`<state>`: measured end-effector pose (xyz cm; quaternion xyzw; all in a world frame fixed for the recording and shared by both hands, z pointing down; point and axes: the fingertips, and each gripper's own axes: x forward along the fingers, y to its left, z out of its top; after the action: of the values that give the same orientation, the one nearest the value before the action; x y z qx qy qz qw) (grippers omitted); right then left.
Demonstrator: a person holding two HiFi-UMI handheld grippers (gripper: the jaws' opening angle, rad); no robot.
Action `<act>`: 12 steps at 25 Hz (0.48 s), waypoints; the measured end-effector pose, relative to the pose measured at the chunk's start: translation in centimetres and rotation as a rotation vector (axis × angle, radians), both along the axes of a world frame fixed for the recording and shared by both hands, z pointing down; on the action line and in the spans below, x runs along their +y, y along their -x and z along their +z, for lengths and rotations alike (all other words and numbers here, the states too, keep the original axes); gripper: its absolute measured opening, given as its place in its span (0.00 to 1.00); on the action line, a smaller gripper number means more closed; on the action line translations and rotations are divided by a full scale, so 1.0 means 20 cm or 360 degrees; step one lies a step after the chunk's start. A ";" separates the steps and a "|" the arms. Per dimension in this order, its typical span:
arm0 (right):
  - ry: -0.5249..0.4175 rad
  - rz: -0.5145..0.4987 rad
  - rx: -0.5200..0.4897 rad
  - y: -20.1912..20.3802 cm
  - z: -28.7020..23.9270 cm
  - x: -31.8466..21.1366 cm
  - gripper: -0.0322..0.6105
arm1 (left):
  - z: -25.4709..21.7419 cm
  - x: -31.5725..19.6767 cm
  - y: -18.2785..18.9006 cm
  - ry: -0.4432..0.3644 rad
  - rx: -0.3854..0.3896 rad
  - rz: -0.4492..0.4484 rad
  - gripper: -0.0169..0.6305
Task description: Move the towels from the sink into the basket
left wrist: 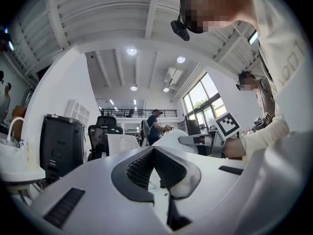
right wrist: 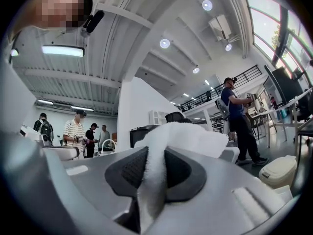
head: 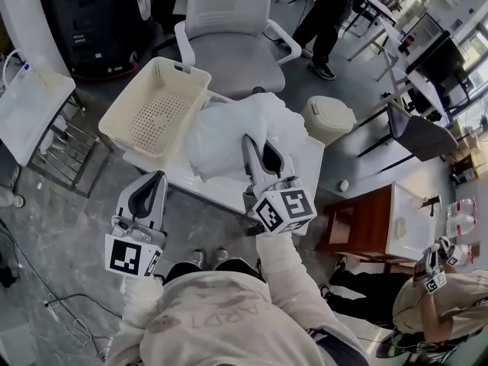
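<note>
Carrying: our r. gripper clamps the fluffy white towel; l. gripper pinched together, empty. Next we reach over the cream perforated plastic basket and release.

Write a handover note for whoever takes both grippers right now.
Right gripper: fingers shut on a fold of the white towel.
Left gripper: fingers together, nothing between them, held low at the near side, away from the towel.
Things: the towel is bunched over the white top, right beside the cream basket. The basket looks empty.
Done: towel gripped, nothing in the basket yet.
Left: carry the towel over the basket rim and release it. Whether more towels lie under the bunch cannot be seen, so check afterwards.
</note>
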<state>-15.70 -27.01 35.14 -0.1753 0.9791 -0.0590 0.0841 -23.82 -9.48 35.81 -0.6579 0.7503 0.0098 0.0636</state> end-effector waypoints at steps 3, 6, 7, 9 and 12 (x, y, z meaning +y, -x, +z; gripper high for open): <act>-0.0001 -0.0061 -0.0007 0.09 -0.03 0.01 0.18 | 0.00 0.04 0.03 -0.0004 0.0001 -0.0040 0.03; -0.0018 -0.0127 -0.0011 0.19 -0.08 0.03 0.18 | 0.00 0.08 0.05 -0.0011 0.0005 -0.0084 0.03; -0.0023 -0.0148 -0.0015 0.22 -0.09 0.04 0.18 | 0.00 0.09 0.06 -0.0013 0.0006 -0.0096 0.03; -0.0028 -0.0189 -0.0026 0.29 -0.13 0.05 0.19 | -0.01 0.11 0.07 -0.0014 0.0005 -0.0119 0.03; -0.0064 -0.0251 -0.0027 0.41 -0.19 0.06 0.19 | -0.02 0.14 0.09 -0.0017 0.0001 -0.0158 0.03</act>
<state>-23.86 -25.80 31.37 -0.0955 0.9901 -0.0473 0.0909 -25.69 -6.60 35.47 -0.6194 0.7821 0.0109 0.0672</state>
